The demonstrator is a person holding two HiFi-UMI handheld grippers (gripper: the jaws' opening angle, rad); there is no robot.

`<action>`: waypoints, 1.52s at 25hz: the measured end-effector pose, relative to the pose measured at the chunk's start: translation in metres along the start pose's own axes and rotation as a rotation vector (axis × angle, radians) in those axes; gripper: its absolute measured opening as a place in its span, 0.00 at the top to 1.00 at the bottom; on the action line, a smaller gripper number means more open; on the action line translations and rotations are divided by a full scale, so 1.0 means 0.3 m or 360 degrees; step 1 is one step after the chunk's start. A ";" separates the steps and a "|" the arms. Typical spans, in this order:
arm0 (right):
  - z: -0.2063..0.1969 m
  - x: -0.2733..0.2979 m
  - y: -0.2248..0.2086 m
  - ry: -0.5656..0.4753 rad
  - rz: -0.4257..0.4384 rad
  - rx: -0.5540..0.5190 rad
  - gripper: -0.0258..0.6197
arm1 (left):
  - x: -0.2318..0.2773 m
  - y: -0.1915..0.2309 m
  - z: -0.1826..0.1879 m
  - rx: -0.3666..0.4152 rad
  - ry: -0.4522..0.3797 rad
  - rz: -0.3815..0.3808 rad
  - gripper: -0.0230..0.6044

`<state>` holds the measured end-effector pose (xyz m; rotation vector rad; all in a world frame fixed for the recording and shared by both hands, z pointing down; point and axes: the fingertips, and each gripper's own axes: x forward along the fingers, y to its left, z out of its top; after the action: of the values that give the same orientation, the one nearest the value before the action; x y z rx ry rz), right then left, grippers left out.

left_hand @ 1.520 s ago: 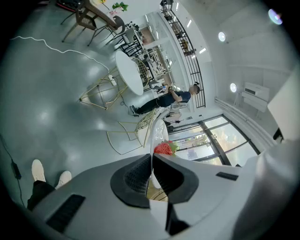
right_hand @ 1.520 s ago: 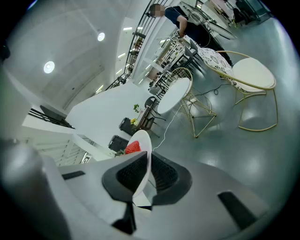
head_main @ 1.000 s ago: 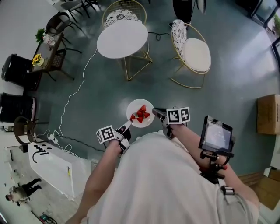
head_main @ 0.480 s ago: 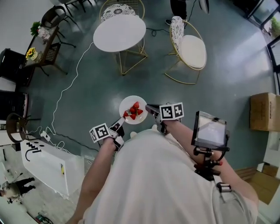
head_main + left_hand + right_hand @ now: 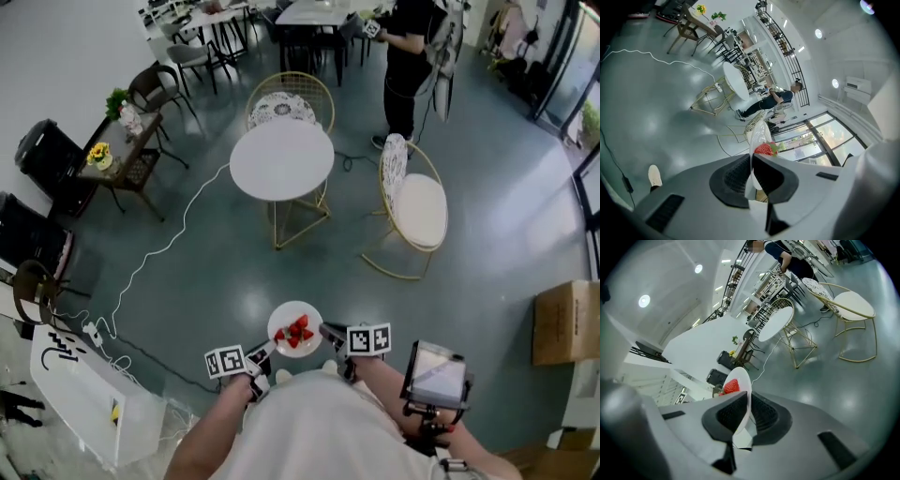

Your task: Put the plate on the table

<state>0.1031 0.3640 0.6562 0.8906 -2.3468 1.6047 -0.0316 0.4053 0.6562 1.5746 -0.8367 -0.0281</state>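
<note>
Hard to make out in the two gripper views: only the thin edge of the white plate, most of it tucked behind the dark pads. Hard to count too: the red strawberries in a little pile on top. Left gripper pinching the plate's near left rim, right gripper pinching its right rim, both squeezed tight on it. Hands and most of both arms hidden under a big white shirt at the bottom of the head view. Beside the right arm, a small screen on a black holder. Plate up in the air over the shiny blue-grey floor, well apart from the round white desk farther ahead. Behind that desk, a gold wire chair; to its right, a second gold chair with a white seat. Across the floor, a long wiggly white cord. At the left, a small dark side table with yellow flowers. Past the desk, a person in black, cut off by the top edge. At the right edge, a cardboard box, partly cut off too. Far back, more tables and chairs, too small to tell apart. In the left gripper view, tall bright windows.
</note>
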 end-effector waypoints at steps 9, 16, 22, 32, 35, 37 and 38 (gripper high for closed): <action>0.013 -0.061 -0.024 0.0015 0.0005 -0.0003 0.94 | 0.044 -0.044 -0.033 0.0008 -0.0022 0.0010 0.94; -0.006 -0.109 -0.043 0.0006 0.0017 -0.0014 0.94 | 0.061 -0.056 -0.071 0.0044 -0.0019 0.0032 0.94; -0.002 -0.103 -0.062 0.0015 0.0014 0.0002 0.94 | 0.074 -0.067 -0.068 0.0054 -0.0012 0.0036 0.94; 0.140 0.042 -0.086 0.0049 -0.0017 -0.0029 0.94 | 0.135 0.004 0.110 -0.0003 -0.0003 0.0026 0.94; 0.206 0.091 -0.093 0.0021 -0.0050 -0.0017 0.94 | 0.165 0.010 0.197 0.0003 0.0033 -0.0003 0.94; 0.262 0.130 -0.091 0.0002 -0.0064 -0.0010 0.94 | 0.184 0.014 0.273 0.0026 0.0050 -0.0019 0.94; 0.291 0.154 -0.089 -0.0006 -0.0070 -0.0008 0.94 | 0.191 0.015 0.313 0.0034 0.0057 -0.0026 0.94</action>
<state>0.0974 0.2621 0.6622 0.9385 -2.3161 1.5809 -0.0365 0.2956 0.6658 1.5977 -0.7986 -0.0025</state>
